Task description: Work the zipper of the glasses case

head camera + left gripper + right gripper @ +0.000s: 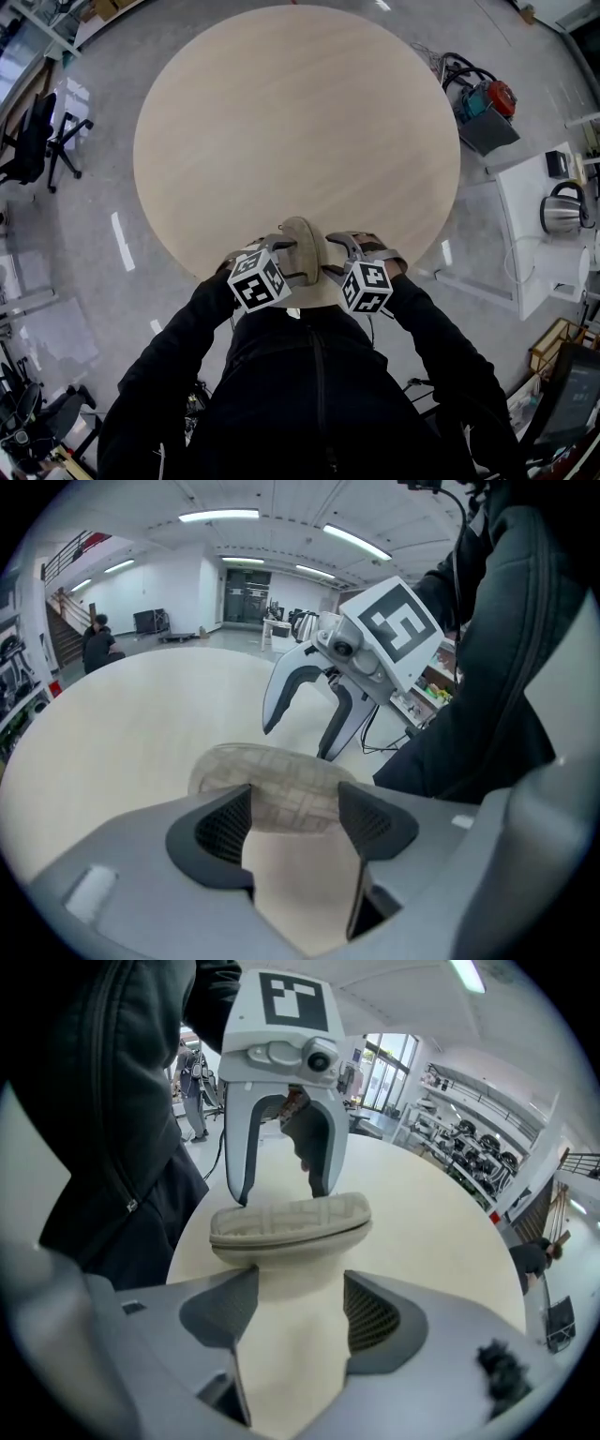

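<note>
A beige woven glasses case (301, 246) lies at the near edge of the round wooden table (281, 122), its long side running away from me. My left gripper (293, 262) faces it from the left and my right gripper (327, 255) from the right. In the left gripper view the case (272, 778) sits just ahead of the open jaws (295, 817), pads apart from it. In the right gripper view the case (291, 1221) shows its dark zipper seam (298, 1233) along the side, ahead of the open right gripper (300, 1302). The left gripper (279, 1194) stands just behind it.
The case is close to the table rim by my body. A black office chair (37, 141) stands on the floor to the left. At the right are a red machine (487, 98) and a kettle (561, 208) on a white desk. A person (96, 641) stands far off.
</note>
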Available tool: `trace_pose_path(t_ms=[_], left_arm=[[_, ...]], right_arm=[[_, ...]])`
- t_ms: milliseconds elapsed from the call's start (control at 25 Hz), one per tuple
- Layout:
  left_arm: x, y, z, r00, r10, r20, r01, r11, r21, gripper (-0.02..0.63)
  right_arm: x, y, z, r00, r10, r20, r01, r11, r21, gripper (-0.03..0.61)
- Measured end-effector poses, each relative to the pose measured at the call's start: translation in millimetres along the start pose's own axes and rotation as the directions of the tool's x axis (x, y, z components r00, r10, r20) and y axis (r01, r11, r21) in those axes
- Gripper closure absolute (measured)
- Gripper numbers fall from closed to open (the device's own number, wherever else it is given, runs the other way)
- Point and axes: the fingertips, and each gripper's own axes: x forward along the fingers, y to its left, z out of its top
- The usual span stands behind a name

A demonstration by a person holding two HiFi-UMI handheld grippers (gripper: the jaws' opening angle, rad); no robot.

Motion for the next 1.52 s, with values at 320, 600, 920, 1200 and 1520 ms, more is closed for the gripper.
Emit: trace_pose_path(t_ms=[320, 600, 920, 1200, 1520], left_arm=[[-16, -15, -9, 0.992, -0.089, 0.091, 0.113, 0.942, -0.316, 0.183], [-10, -16, -29, 0.998, -0.019, -0.062, 0.009, 0.989, -0.146, 0.175], [5, 3, -38, 0.97, 0.166, -0.18, -0.155, 0.985, 0.071, 0.158], [9, 16, -40, 0.948, 0.276, -0.158, -0.281, 0.96, -0.009, 0.17], [0, 7, -57, 0.985, 0.132, -0.113, -0.121, 0.987, 0.104, 0.252]], right_arm=[[2, 17, 38, 0.996, 0.022, 0.092, -0.024, 0.999, 0.029, 0.284], [10, 15, 64, 0.993, 0.011, 0.116, -0.021, 0.996, 0.082, 0.284], [13, 1, 68, 0.997, 0.016, 0.074, -0.033, 0.973, 0.23, 0.284], [12, -11, 82, 0.99, -0.001, 0.144, -0.062, 0.9, 0.432, 0.284], [-12, -17, 61, 0.992, -0.038, 0.117, 0.001, 0.955, 0.297, 0.284]])
